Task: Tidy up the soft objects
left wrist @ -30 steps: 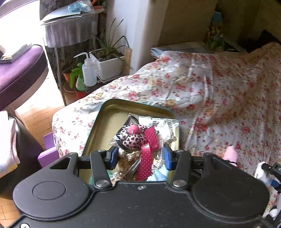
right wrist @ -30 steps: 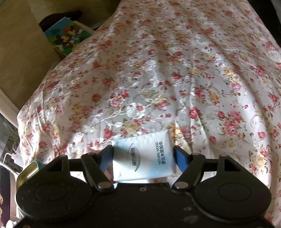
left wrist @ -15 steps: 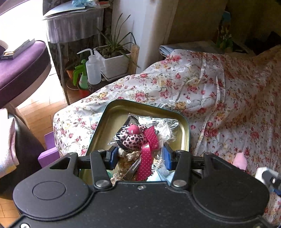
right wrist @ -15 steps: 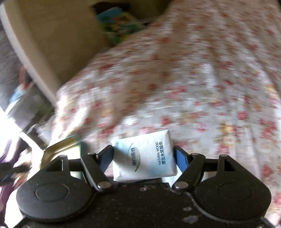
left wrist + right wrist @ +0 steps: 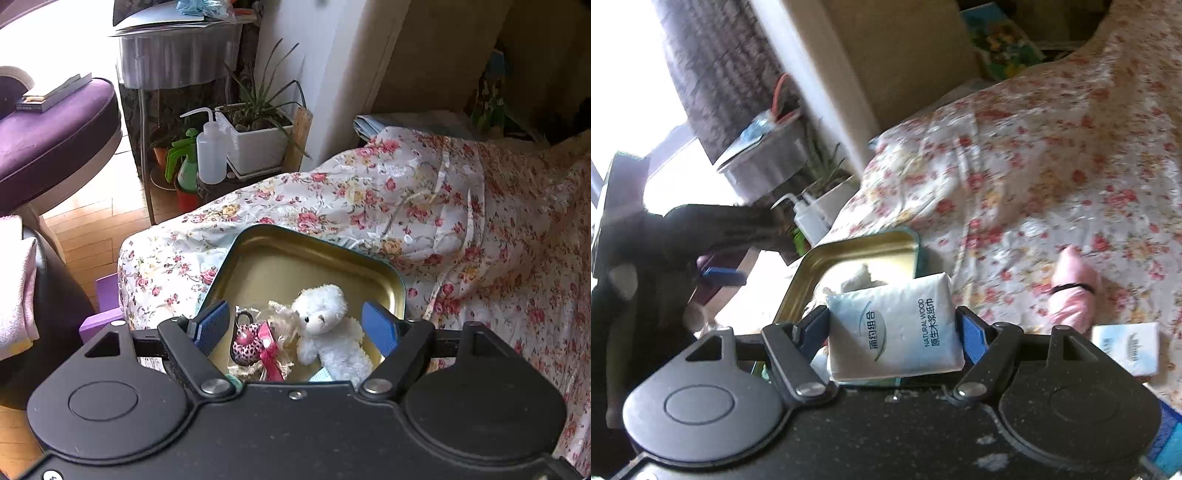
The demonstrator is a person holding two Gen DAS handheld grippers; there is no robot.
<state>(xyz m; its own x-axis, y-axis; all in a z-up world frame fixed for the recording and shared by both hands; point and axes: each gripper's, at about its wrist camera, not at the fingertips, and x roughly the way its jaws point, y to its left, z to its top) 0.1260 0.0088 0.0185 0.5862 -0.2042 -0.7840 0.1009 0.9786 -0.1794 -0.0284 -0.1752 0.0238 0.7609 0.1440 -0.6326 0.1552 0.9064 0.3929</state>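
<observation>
Now we note our left gripper, jaws just sprung apart, has dropped the bow packet into the tin beside the teddy, lower centre, while our right gripper clamps the tissue pack, next in.

Both wrist views look down, close; share tin.

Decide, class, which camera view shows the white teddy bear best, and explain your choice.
The left wrist view. There the white teddy bear lies sharp and almost whole in the tin, face visible. The right wrist view shows only a blurred white scrap of it behind the tissue pack.
</observation>
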